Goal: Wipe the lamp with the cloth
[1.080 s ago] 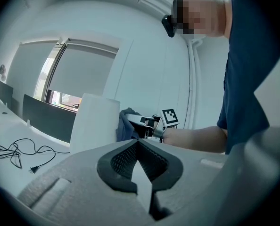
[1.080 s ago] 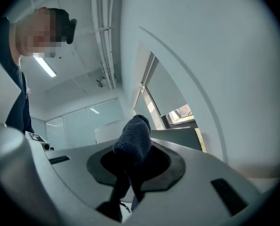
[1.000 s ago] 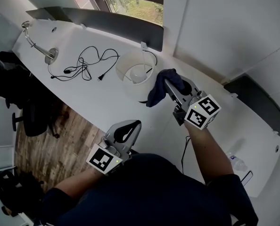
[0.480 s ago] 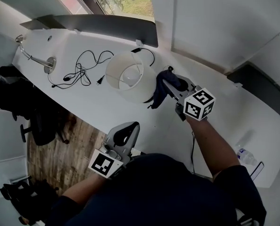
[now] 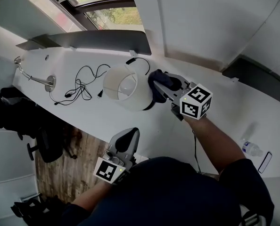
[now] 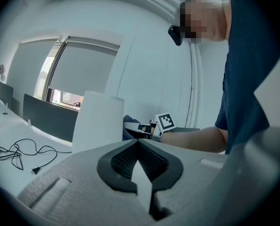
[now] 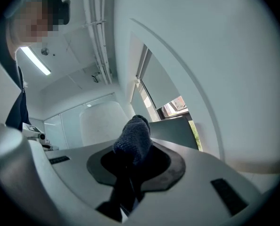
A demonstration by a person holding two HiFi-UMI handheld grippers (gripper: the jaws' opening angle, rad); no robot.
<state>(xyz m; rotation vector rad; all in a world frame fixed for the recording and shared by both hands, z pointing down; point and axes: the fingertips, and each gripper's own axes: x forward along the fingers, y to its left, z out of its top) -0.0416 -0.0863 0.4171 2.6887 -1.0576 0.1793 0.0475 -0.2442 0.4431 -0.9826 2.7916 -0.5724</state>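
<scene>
The jaws of the right gripper (image 7: 133, 161) are clenched on a dark blue cloth (image 7: 134, 138), which bulges up between the black pads in a rounded bunch. In the head view, that bunch is seen at the gripper's tip, laid against the right side of the lamp (image 5: 123, 89). The lamp is a white drum-shaped shade standing on a white desk (image 5: 88, 119) near the middle of the scene. A dark fold of the cloth is seen trailing down along the shade's near right edge. The right forearm is stretched out from the near right, with the marker cube above the wrist. The jaws of the left gripper (image 6: 139, 145) are pressed together, and nothing is held between them. This gripper is held low by the desk's near edge, close to the person's body and well apart from the lamp. In its own view, the shade is seen ahead with the right gripper just to the right of it. To the left of the lamp, a loose black cable (image 5: 81, 83) is coiled on the desk. Further left, a curved metal arm on a round base (image 5: 48, 82) can be made out. A dark panel (image 5: 88, 39) is set along the desk's far edge, below a window (image 5: 111, 18). A plastic bottle (image 5: 251, 149) lies at the desk's right end.
</scene>
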